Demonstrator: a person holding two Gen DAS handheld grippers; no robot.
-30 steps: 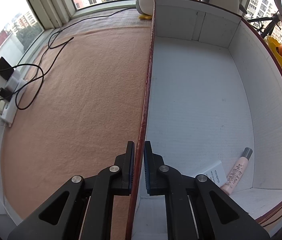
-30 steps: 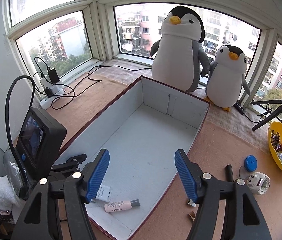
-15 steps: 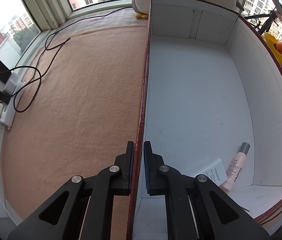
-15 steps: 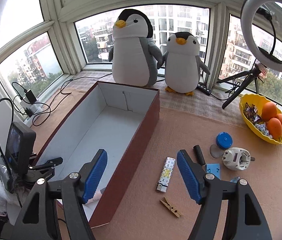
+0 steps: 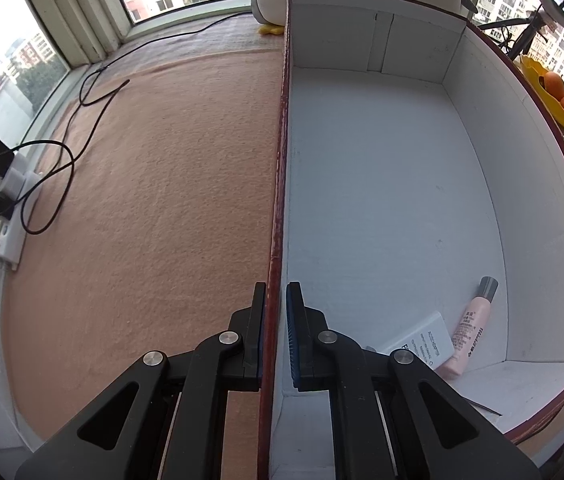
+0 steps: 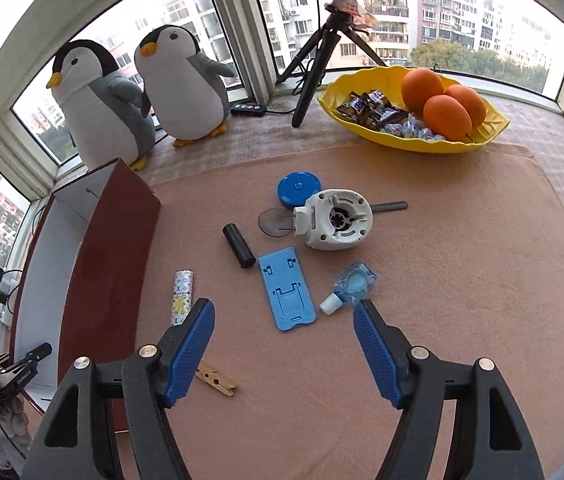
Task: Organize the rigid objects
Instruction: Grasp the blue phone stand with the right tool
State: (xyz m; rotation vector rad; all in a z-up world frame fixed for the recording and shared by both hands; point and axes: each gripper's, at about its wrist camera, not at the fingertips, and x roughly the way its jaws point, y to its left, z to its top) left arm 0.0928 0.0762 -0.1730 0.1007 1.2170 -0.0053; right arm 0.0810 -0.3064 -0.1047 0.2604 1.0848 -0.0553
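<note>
Two tubes (image 5: 474,322) already lodged in box (image 5: 278,184). Left gripper (image 5: 274,334) jaws clamped on box wall. Right gripper (image 6: 284,350), jaws open and empty, swung from box to tabletop clutter; blue phone stand (image 6: 287,292) centred ahead, judged next pick.

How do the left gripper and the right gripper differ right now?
The left gripper is nearly shut, pinching the box wall; the right gripper is wide open and holds nothing. The left sits at the box; the right hovers over loose items, just short of the blue phone stand. Both have black arms and blue pads.
</note>
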